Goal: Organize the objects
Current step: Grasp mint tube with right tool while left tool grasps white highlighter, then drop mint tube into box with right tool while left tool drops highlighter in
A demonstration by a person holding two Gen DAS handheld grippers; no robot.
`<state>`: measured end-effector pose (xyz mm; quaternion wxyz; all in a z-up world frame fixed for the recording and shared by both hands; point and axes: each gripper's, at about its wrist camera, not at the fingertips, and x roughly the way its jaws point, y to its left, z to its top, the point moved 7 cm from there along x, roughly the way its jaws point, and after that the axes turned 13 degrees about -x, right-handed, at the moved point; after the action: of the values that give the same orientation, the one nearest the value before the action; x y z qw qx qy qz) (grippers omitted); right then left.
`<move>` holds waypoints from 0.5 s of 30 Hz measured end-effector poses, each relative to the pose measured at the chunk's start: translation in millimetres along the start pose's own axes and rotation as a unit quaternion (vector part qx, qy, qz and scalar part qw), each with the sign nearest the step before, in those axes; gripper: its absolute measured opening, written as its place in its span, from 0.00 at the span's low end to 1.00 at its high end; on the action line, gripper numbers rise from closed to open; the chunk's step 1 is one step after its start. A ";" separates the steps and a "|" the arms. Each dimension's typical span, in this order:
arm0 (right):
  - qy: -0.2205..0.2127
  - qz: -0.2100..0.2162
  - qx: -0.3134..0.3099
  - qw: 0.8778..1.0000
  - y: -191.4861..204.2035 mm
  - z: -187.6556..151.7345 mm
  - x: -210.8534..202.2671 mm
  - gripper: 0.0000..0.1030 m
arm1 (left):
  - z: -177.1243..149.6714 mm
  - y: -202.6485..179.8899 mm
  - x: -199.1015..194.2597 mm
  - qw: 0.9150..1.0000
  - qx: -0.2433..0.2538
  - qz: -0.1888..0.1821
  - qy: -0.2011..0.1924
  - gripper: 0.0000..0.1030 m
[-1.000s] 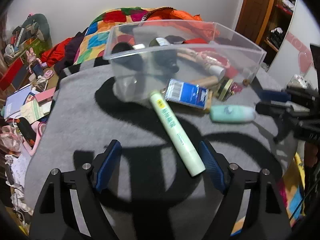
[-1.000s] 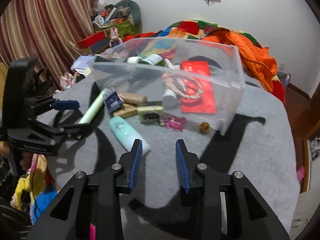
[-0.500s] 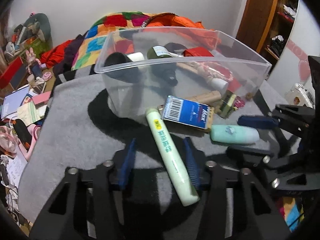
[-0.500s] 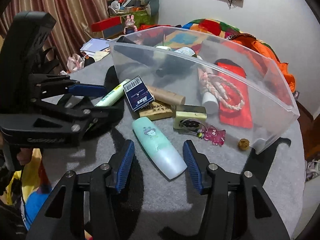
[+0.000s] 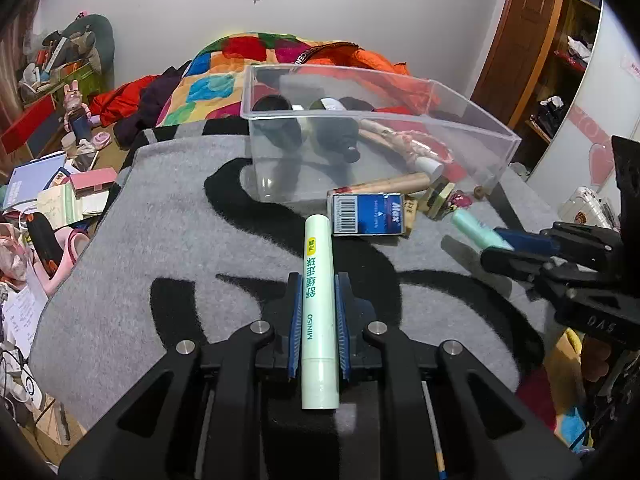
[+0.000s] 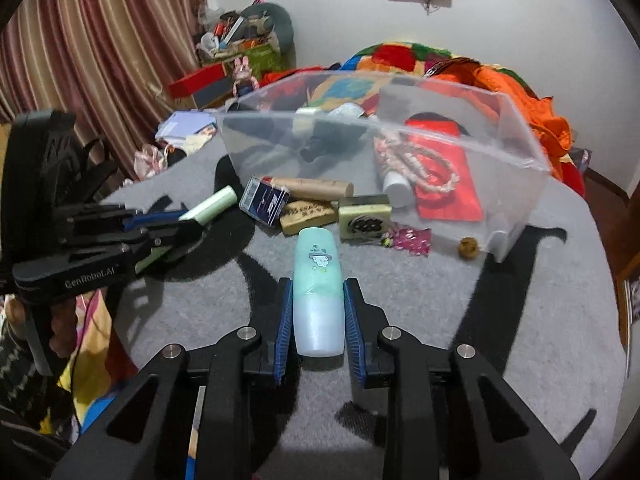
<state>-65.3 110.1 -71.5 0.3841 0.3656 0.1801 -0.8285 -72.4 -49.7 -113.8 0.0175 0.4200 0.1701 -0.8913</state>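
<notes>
My left gripper point(image 5: 318, 284) is shut on a long pale green MINISO tube point(image 5: 319, 304) that lies on the grey blanket. My right gripper point(image 6: 318, 290) is shut on a mint green bottle point(image 6: 318, 292) with a cartoon print. The tube also shows in the right wrist view point(image 6: 212, 203), held by the left gripper point(image 6: 168, 224). The bottle shows in the left wrist view point(image 5: 474, 227), held by the right gripper point(image 5: 504, 246). A clear plastic bin point(image 5: 492, 130) stands behind, holding dark bottles, a braided rope and a red packet.
A blue Max box point(image 5: 366, 214), a brown cardboard tube point(image 6: 312, 188), a wooden block point(image 6: 306, 212), a green soap box point(image 6: 364, 216), a pink charm point(image 6: 410, 238) and a small brown ball point(image 6: 468, 247) lie in front of the bin. Clutter lies on the floor at the left point(image 5: 48, 200).
Both grippers have moved forward and closed: the left one onto the green tube, the right one onto the mint bottle. A second ago both were open and short of them.
</notes>
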 end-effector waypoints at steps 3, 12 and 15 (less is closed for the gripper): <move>-0.017 -0.006 0.009 1.000 -5.8 7.3 -10.3 0.22 | 3.9 -4.3 -5.3 1.000 -0.002 -0.007 -0.007 0.14; -0.078 -0.022 0.022 0.997 -14.1 38.6 -43.5 0.22 | 28.7 -30.8 -29.2 0.998 0.017 -0.031 -0.048 0.14; -0.089 -0.030 0.025 0.995 -19.1 47.1 -48.1 0.22 | 39.7 -40.0 -33.7 0.997 0.023 -0.038 -0.060 0.14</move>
<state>-80.9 119.3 -3.9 0.3646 0.2942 0.1349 -0.8731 -87.0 -28.4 -53.5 -0.0161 0.3597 0.1643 -0.9184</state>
